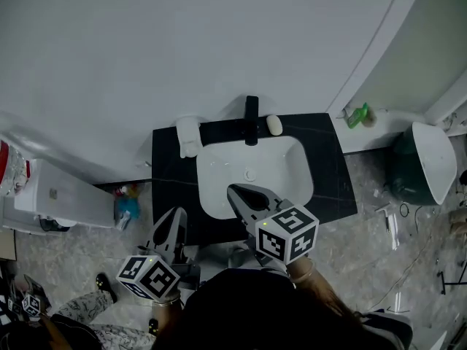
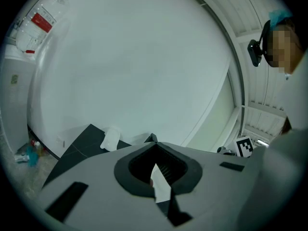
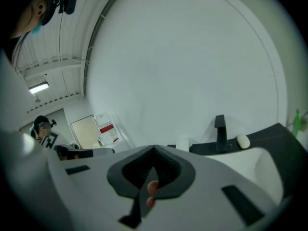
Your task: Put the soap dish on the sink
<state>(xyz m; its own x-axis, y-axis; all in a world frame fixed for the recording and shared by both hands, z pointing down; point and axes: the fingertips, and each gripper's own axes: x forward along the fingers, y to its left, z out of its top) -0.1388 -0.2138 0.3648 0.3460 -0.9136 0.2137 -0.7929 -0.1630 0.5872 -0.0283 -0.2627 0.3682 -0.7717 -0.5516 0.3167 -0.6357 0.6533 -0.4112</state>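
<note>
A white soap dish (image 1: 188, 135) sits on the black counter (image 1: 332, 168) at the back left of the white basin (image 1: 288, 168), left of the black faucet (image 1: 252, 119). An oval soap bar (image 1: 273, 125) lies to the right of the faucet. My right gripper (image 1: 233, 190) hangs shut and empty over the basin's front edge. My left gripper (image 1: 178, 214) is shut and empty, off the counter's front left corner. In the left gripper view the dish (image 2: 111, 137) lies ahead of the closed jaws (image 2: 153, 139). The right gripper view shows the dish (image 3: 183, 143), faucet (image 3: 220, 132) and soap (image 3: 243, 141) beyond its closed jaws (image 3: 154, 148).
A green bottle (image 1: 358, 115) stands on the ledge to the right of the counter. A dark bin with a white liner (image 1: 422, 162) is on the floor at right. A white appliance (image 1: 51, 195) and a blue bottle (image 1: 126, 208) are at left. The wall rises behind the sink.
</note>
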